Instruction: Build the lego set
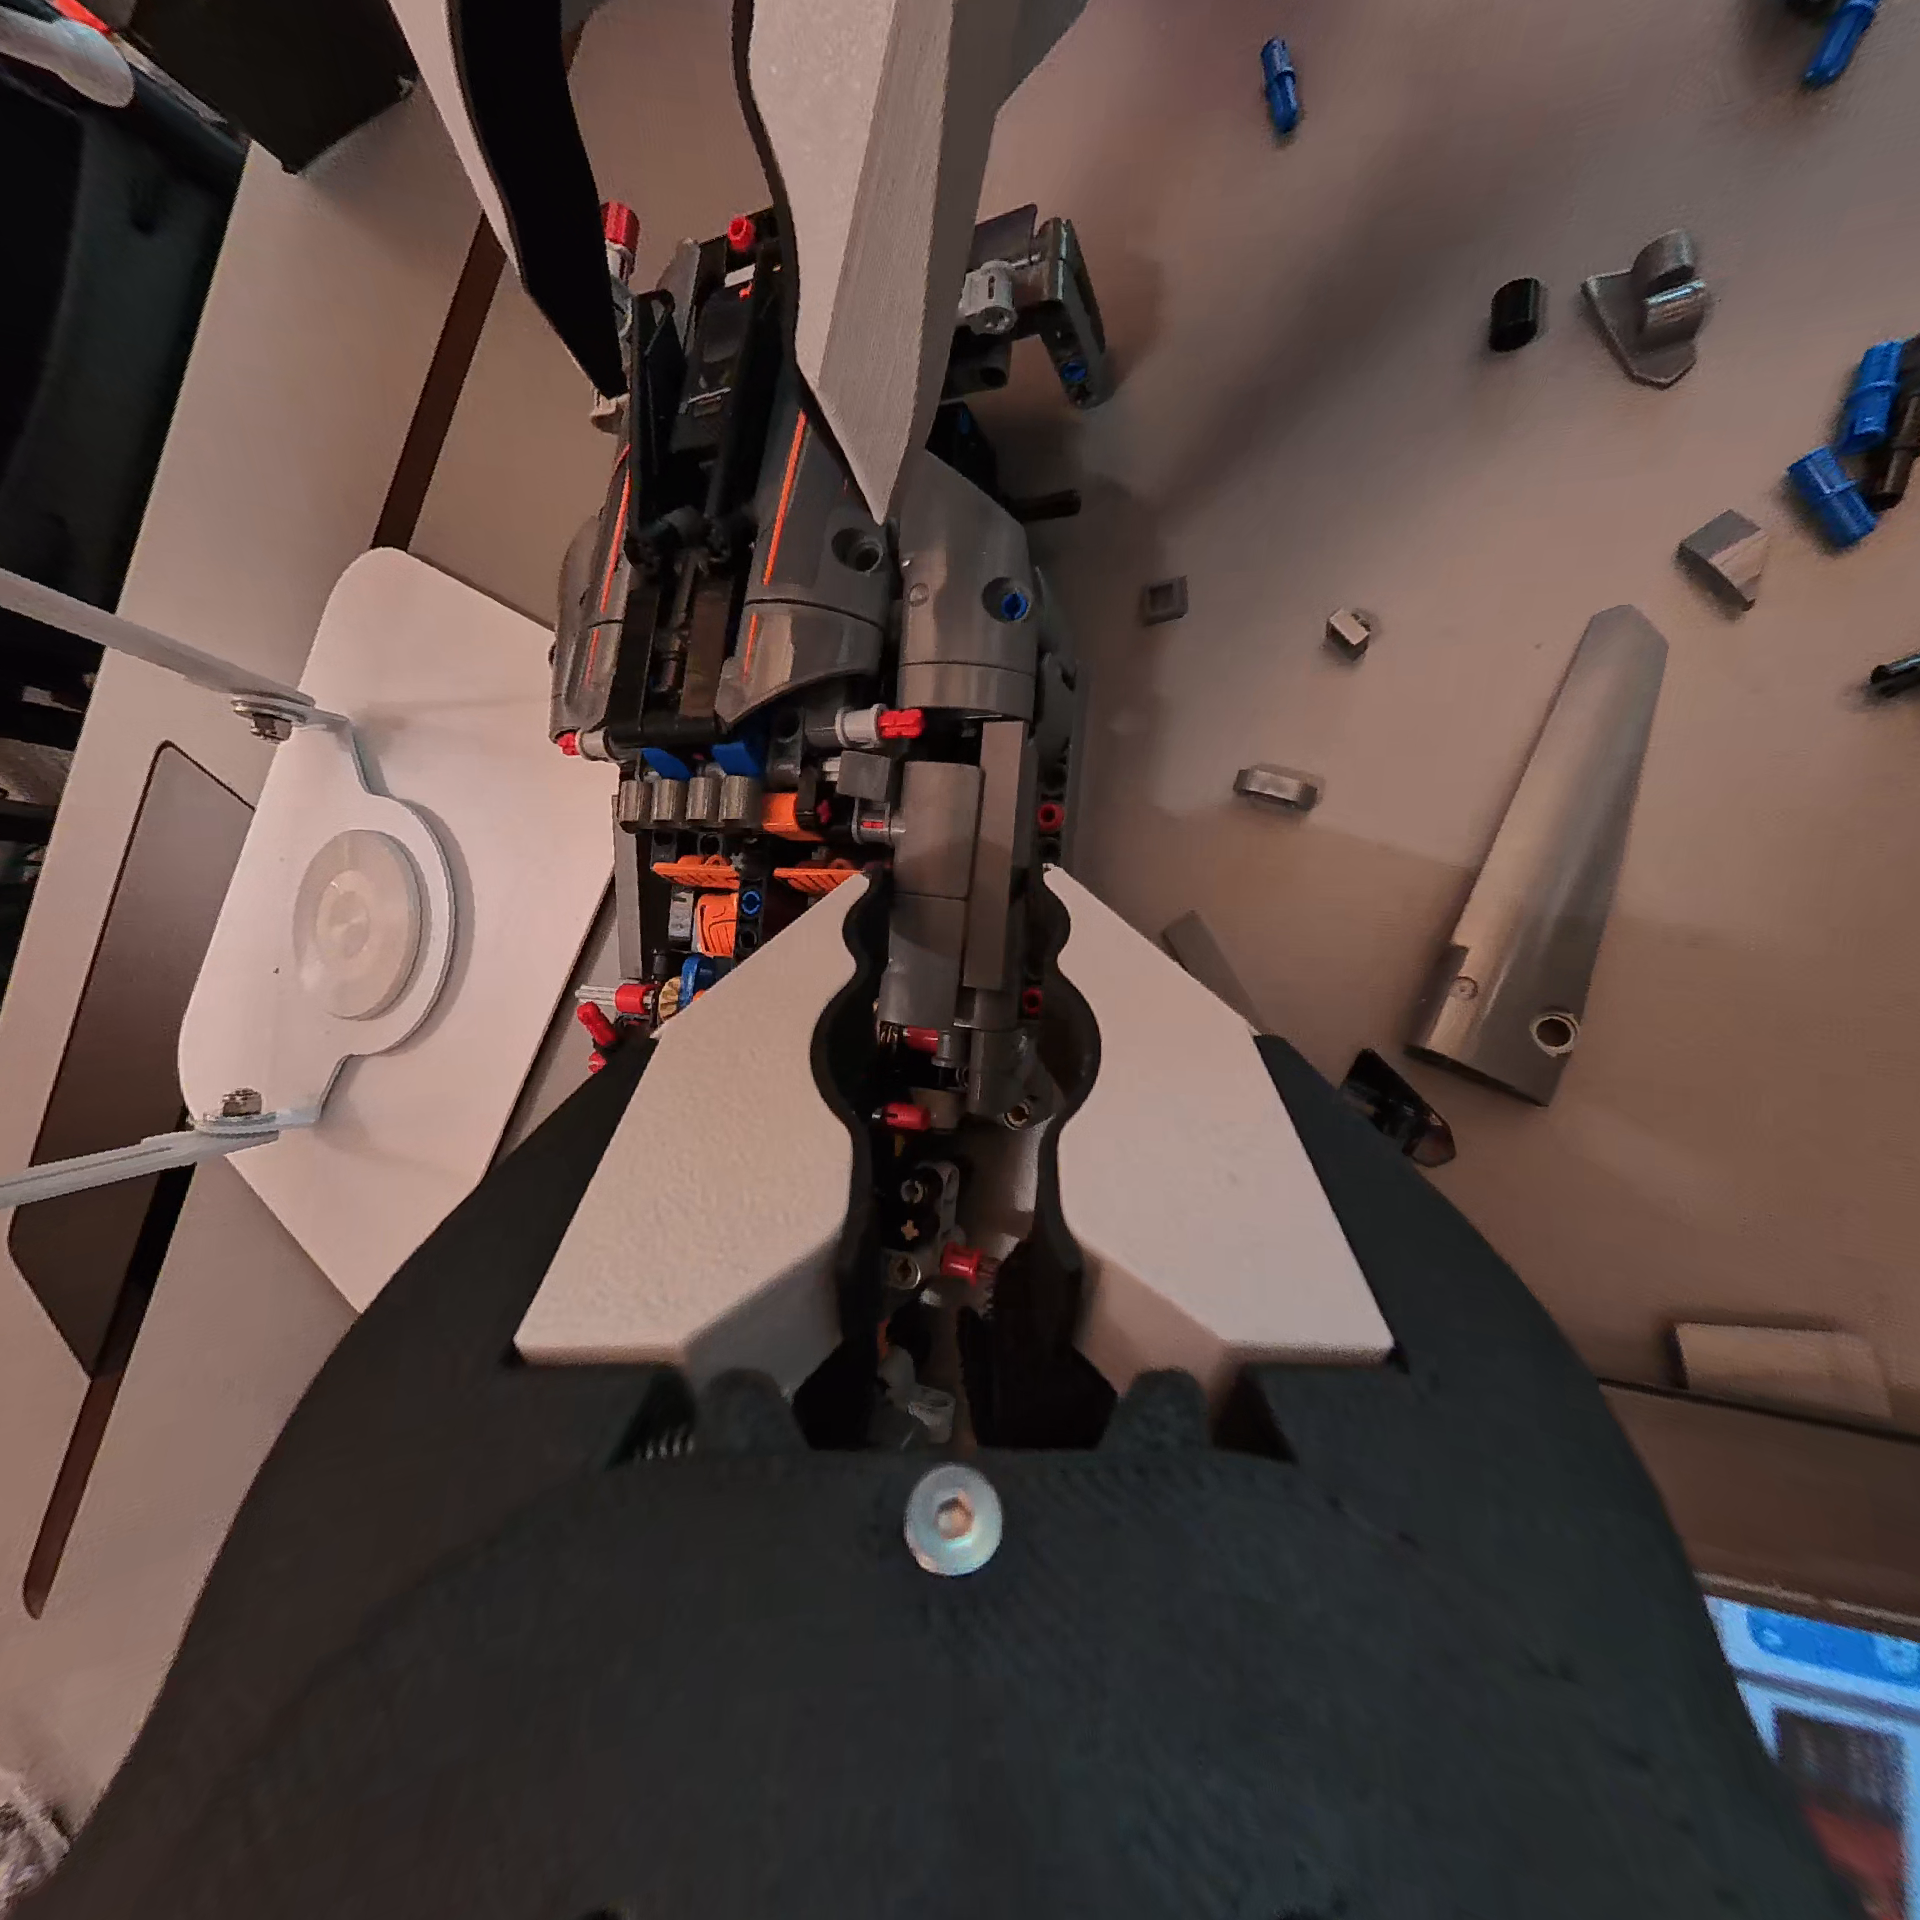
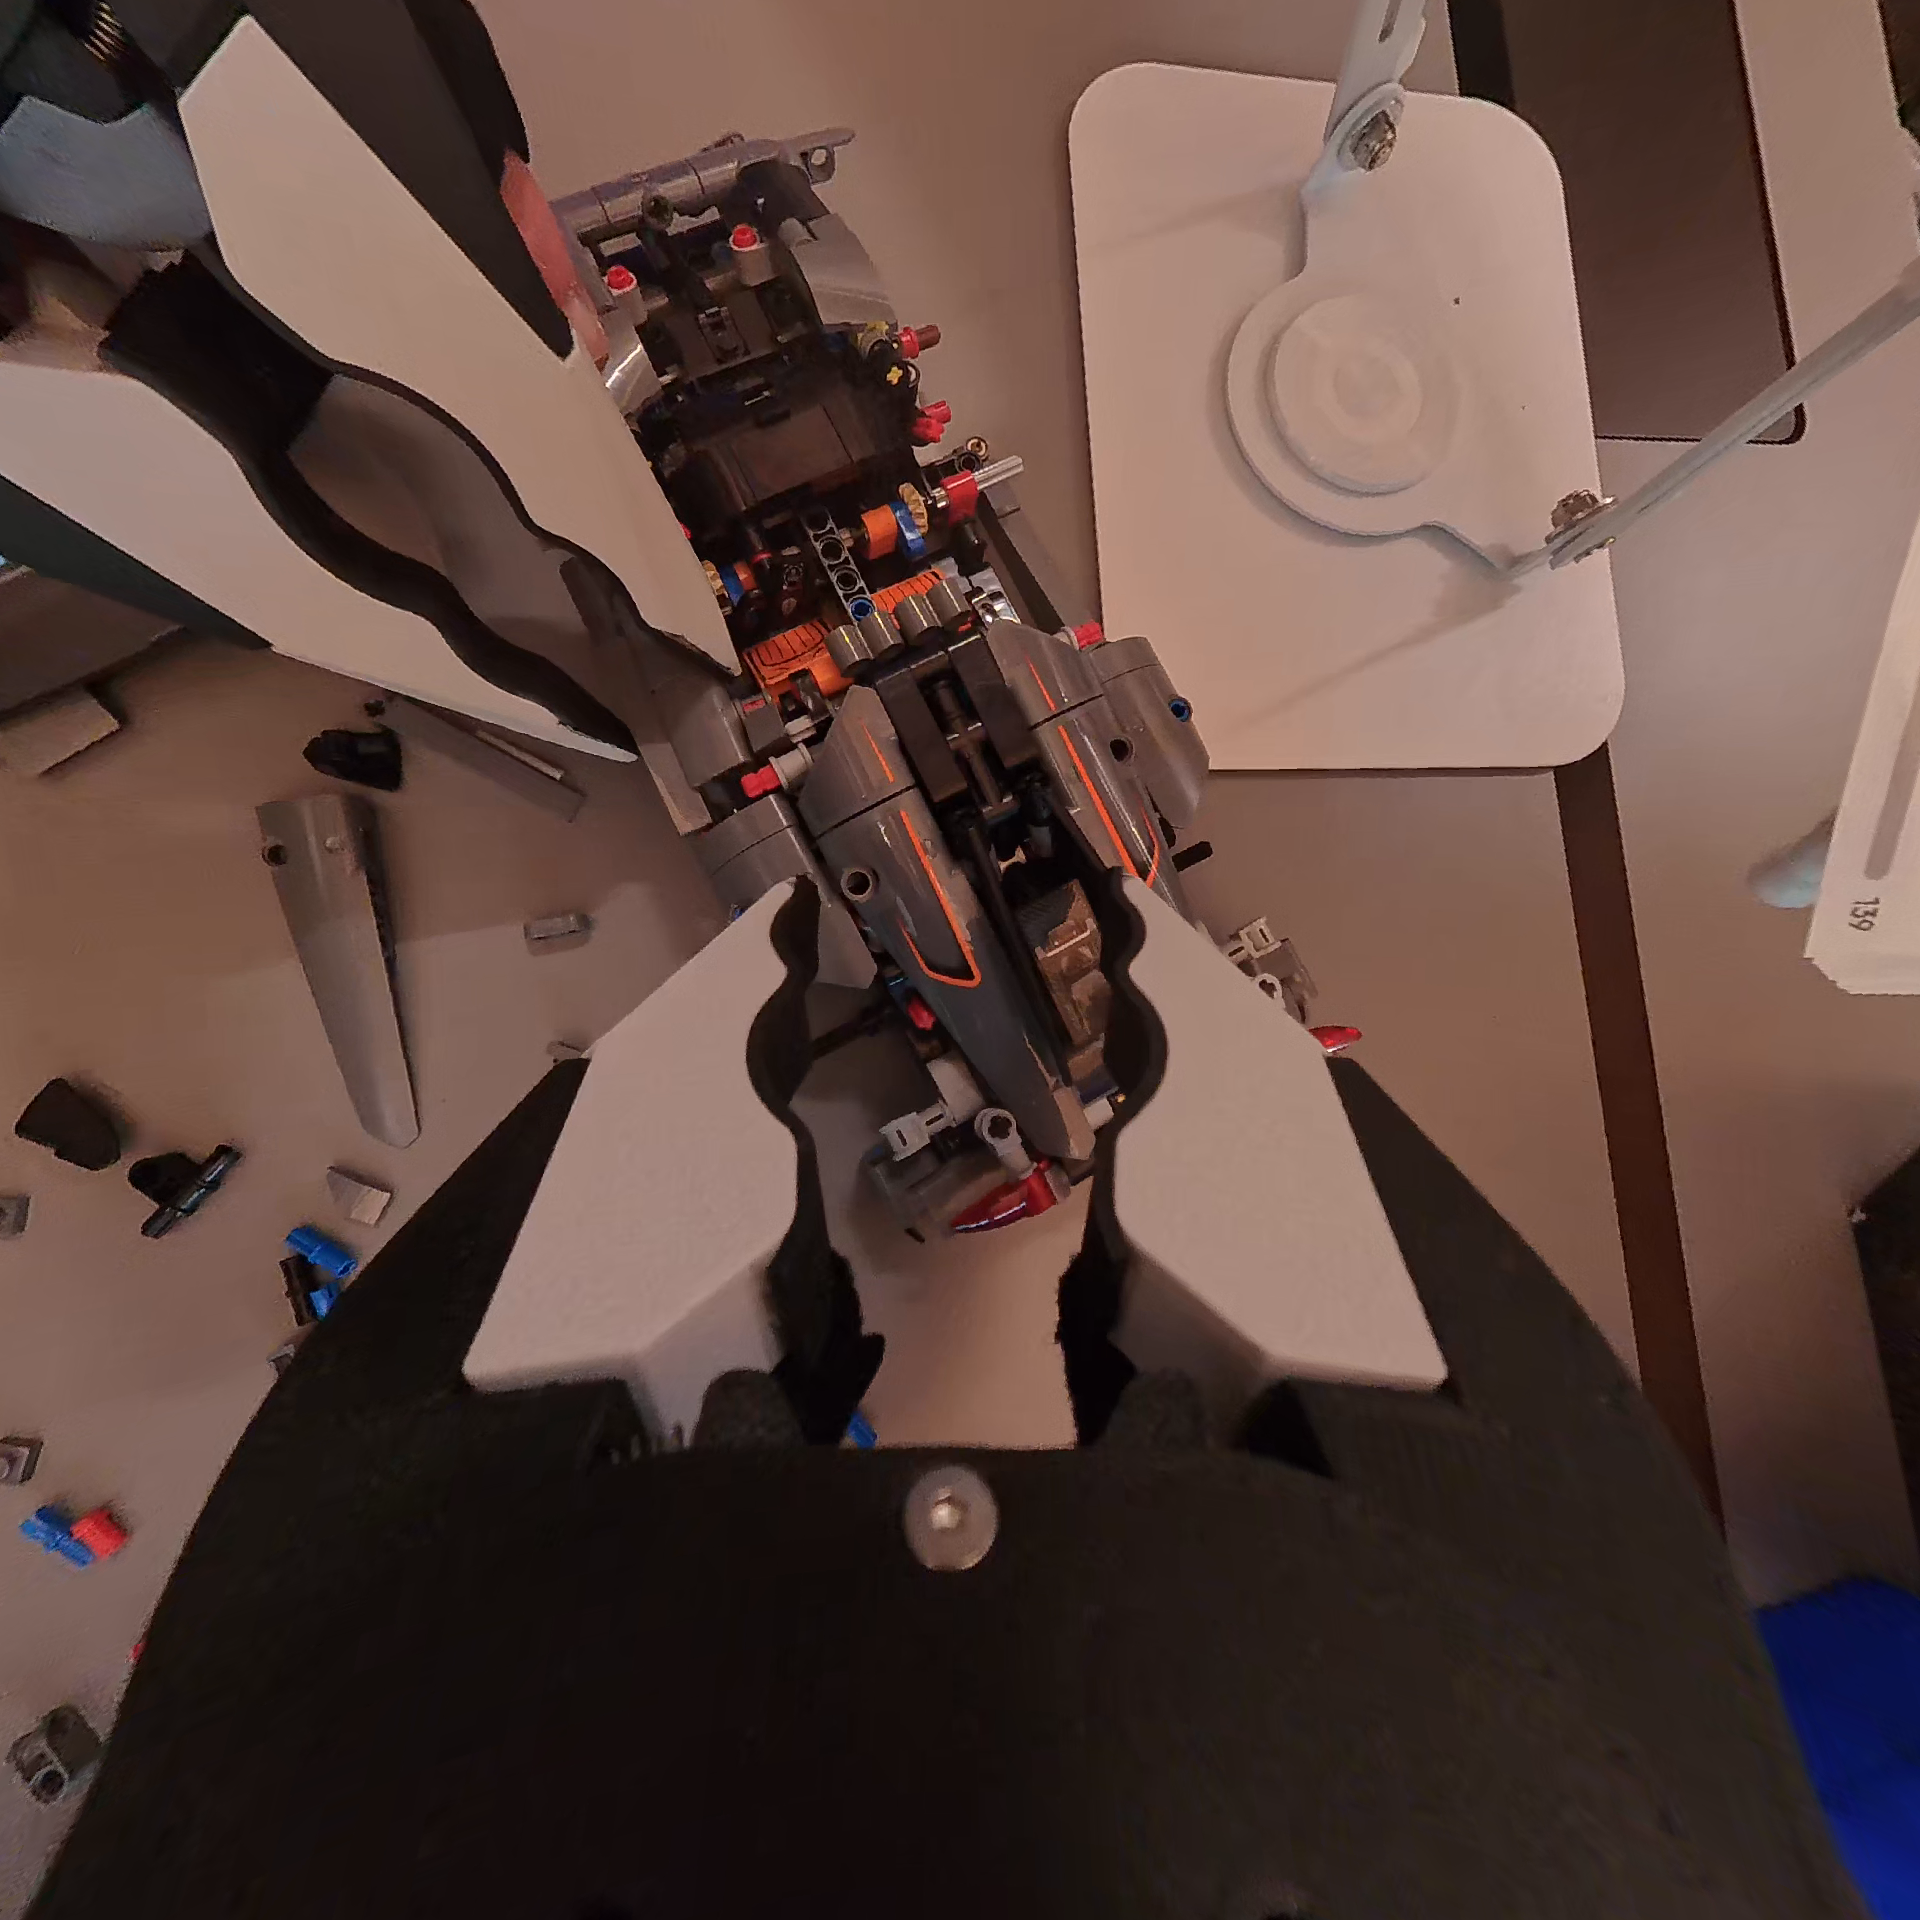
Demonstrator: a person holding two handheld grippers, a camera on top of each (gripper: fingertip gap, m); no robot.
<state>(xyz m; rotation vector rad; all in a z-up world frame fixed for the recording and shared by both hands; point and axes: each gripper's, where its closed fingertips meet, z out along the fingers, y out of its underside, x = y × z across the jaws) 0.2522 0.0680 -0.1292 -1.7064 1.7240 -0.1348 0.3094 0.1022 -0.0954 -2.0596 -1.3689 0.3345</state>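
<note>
The partly built lego model, dark grey with orange stripes and red and blue pins, lies on the tan table. In the left wrist view my left gripper is closed around a light grey side section of the model. My right gripper reaches in from the top and clamps the model's far end. In the right wrist view my right gripper straddles the striped dark grey panels of the model, fingers against both sides. My left gripper holds the model's left side.
A long grey tapered panel lies beside the model and also shows in the right wrist view. Blue pins and small grey and black pieces are scattered around. A white stand base sits opposite; a paper stack lies at the right edge.
</note>
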